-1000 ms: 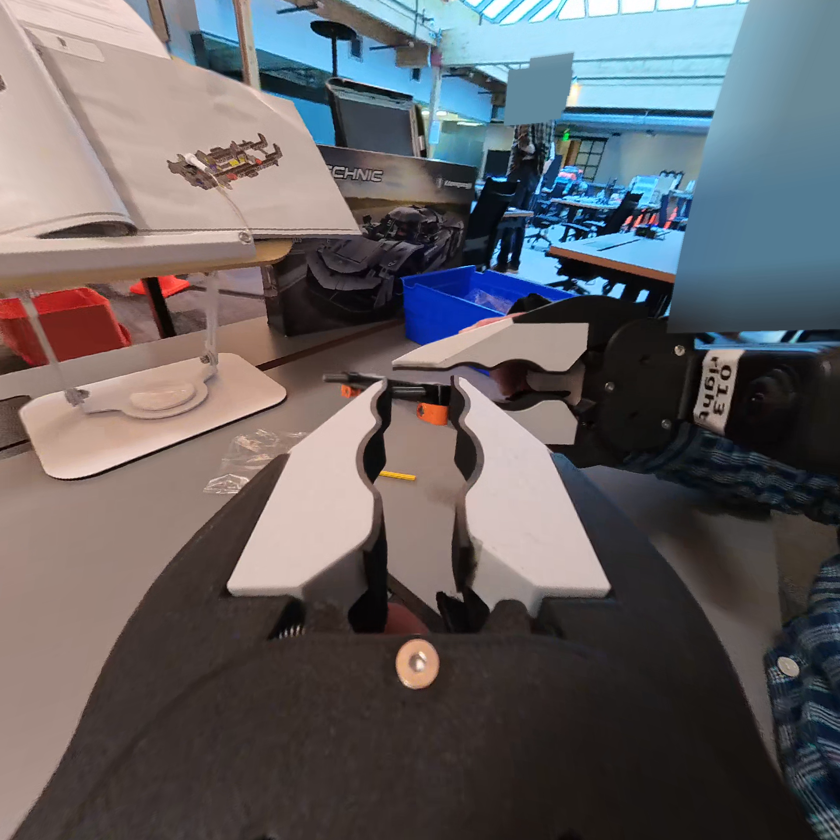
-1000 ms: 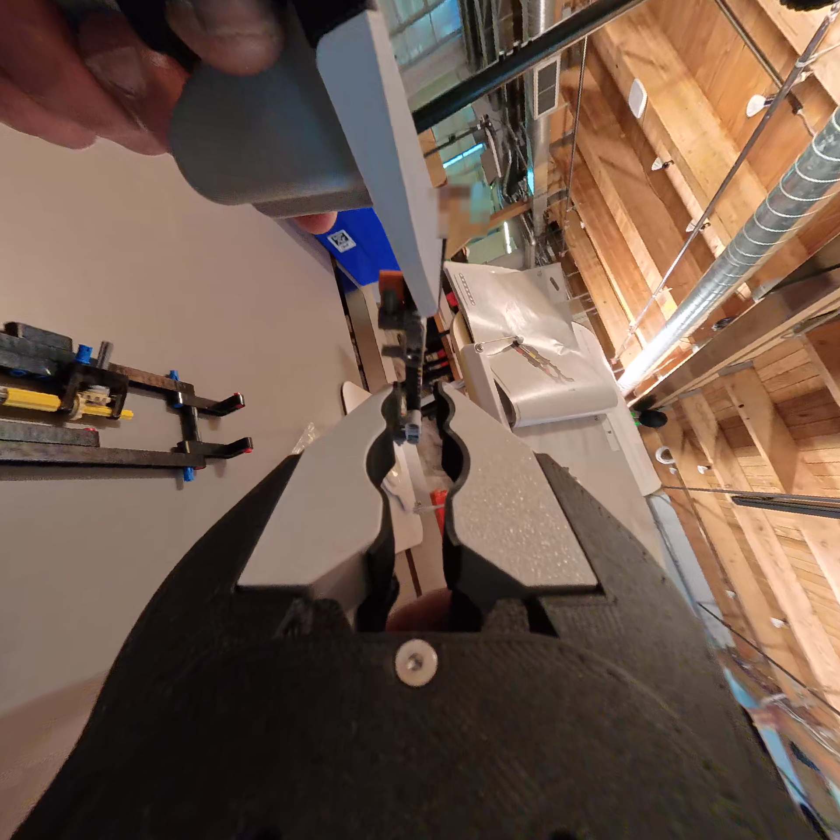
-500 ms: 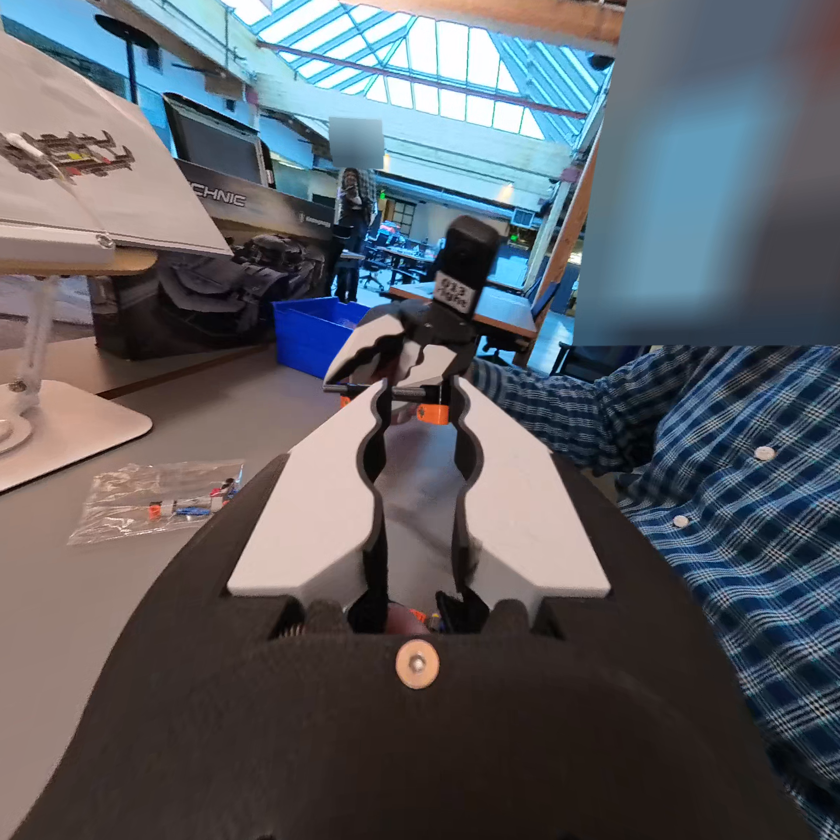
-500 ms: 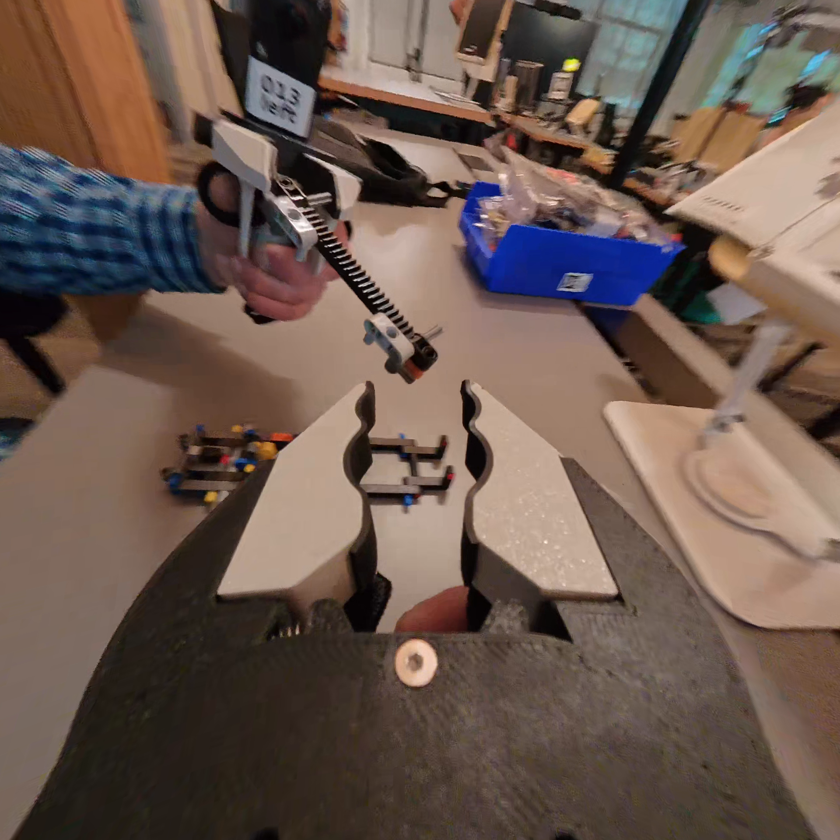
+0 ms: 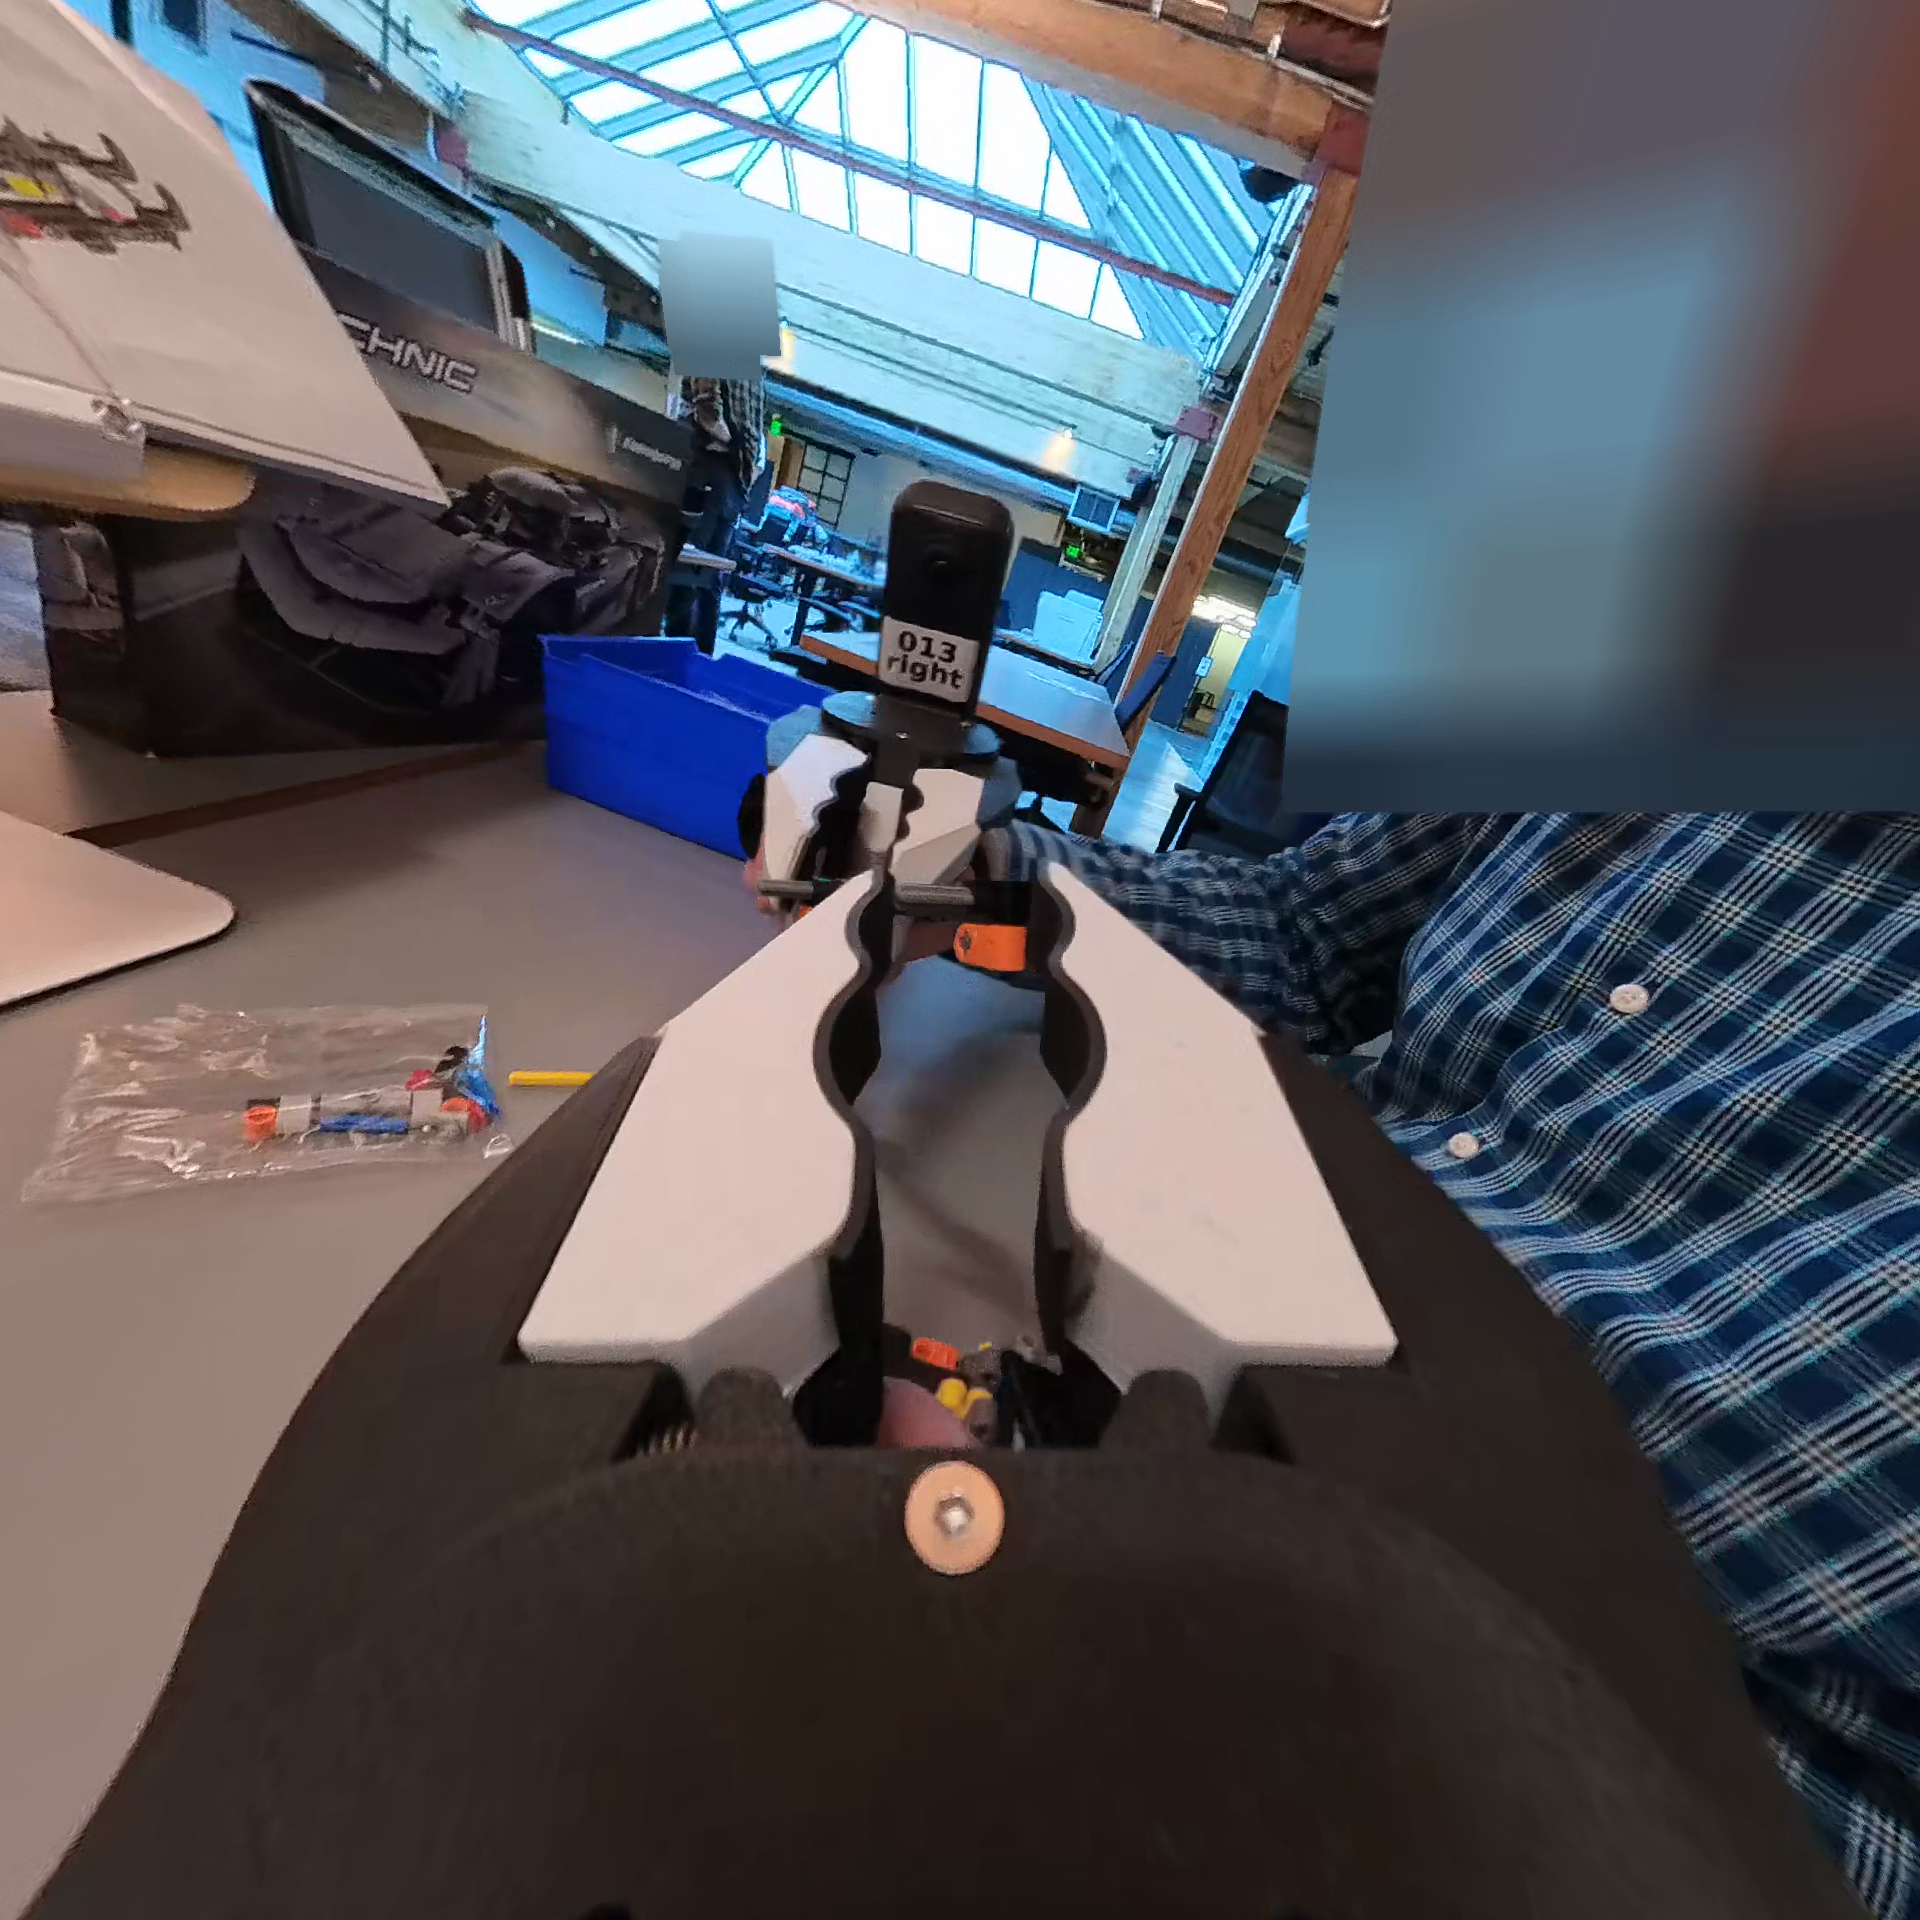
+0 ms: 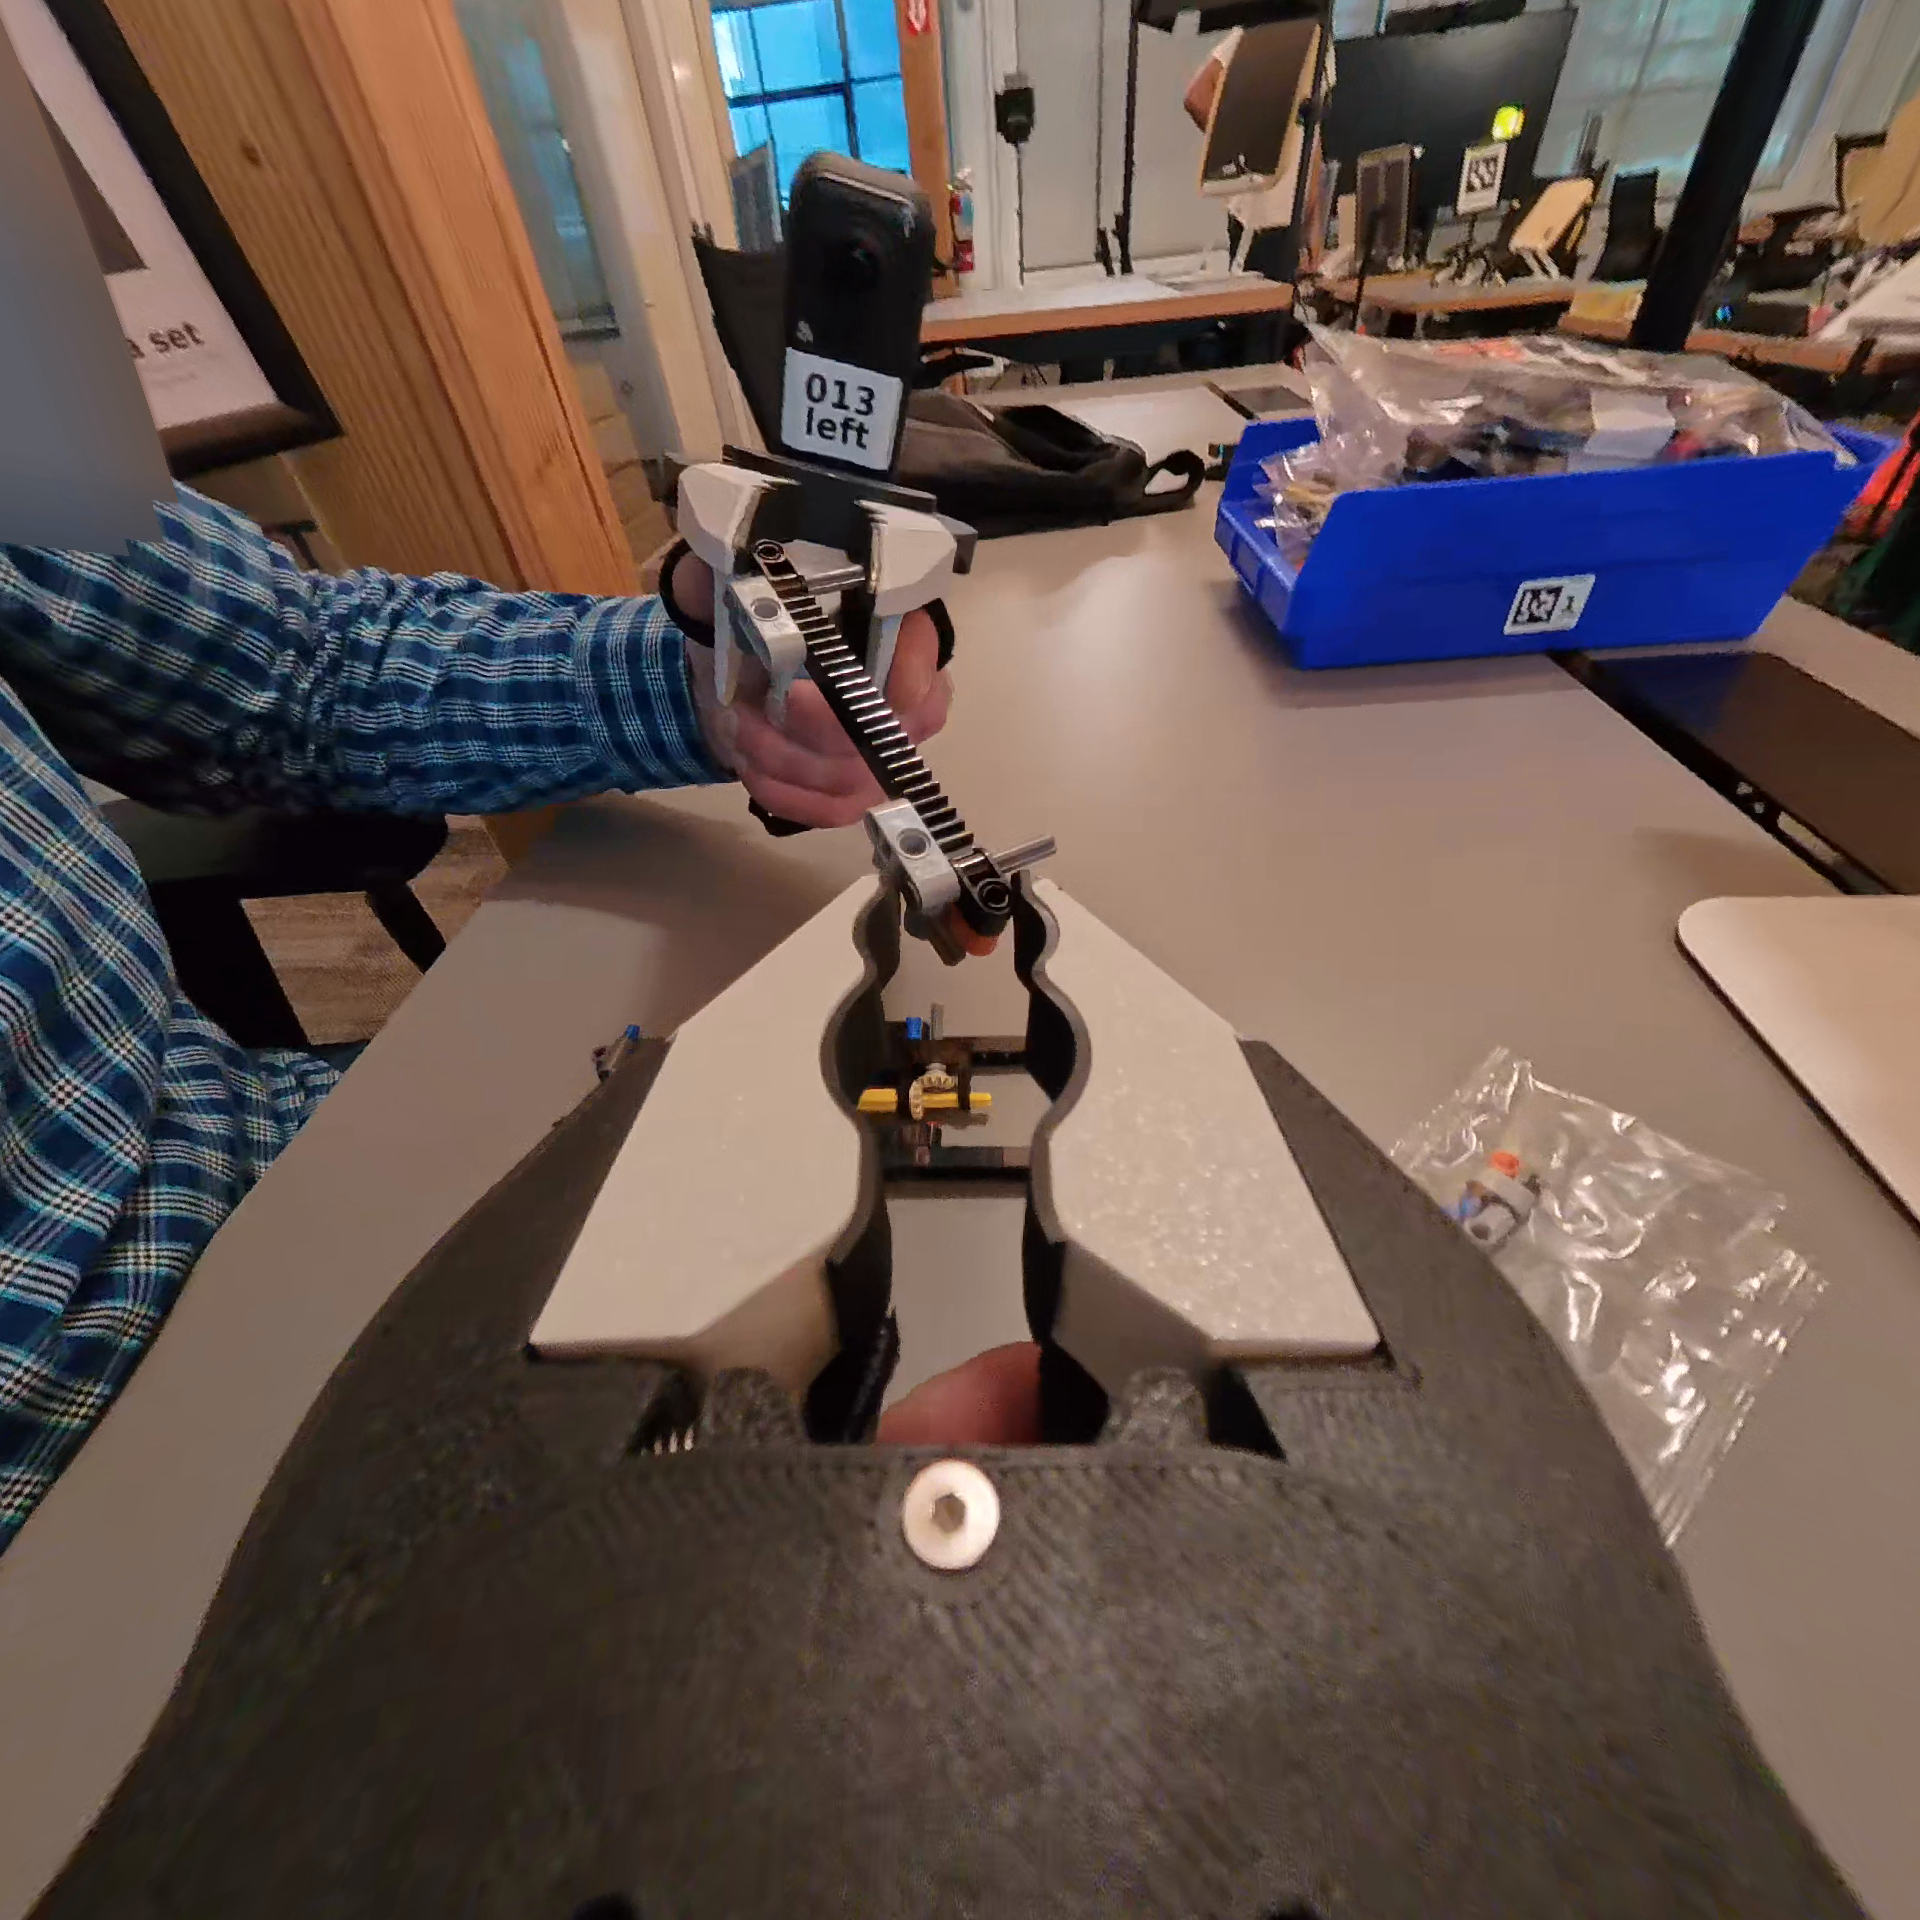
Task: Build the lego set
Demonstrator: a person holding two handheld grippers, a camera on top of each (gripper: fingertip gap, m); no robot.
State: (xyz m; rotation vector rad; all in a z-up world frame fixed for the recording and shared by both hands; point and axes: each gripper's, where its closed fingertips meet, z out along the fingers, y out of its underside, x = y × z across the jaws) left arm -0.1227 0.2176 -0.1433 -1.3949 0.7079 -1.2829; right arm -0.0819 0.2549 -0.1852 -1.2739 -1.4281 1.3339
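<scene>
Right wrist view | toothed rack assembly (image 6: 883, 727) clamped by left gripper (image 6: 816, 582), held aloft for access | right gripper (image 6: 948, 894) parted around its free end, nothing gripped | chassis (image 6: 935, 1101) lies on table (image 6: 1351, 831) below.

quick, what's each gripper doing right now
Left gripper: shut on the black toothed rack piece, held up over the table.
Right gripper: open, its fingertips either side of the rack piece's lower end, not clamped.

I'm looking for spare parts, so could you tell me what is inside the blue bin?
The blue bin holds clear plastic bags of small mixed-colour pieces, heaped above its rim. Whatever lies beneath them is covered by the bags and the bin's walls.
</scene>
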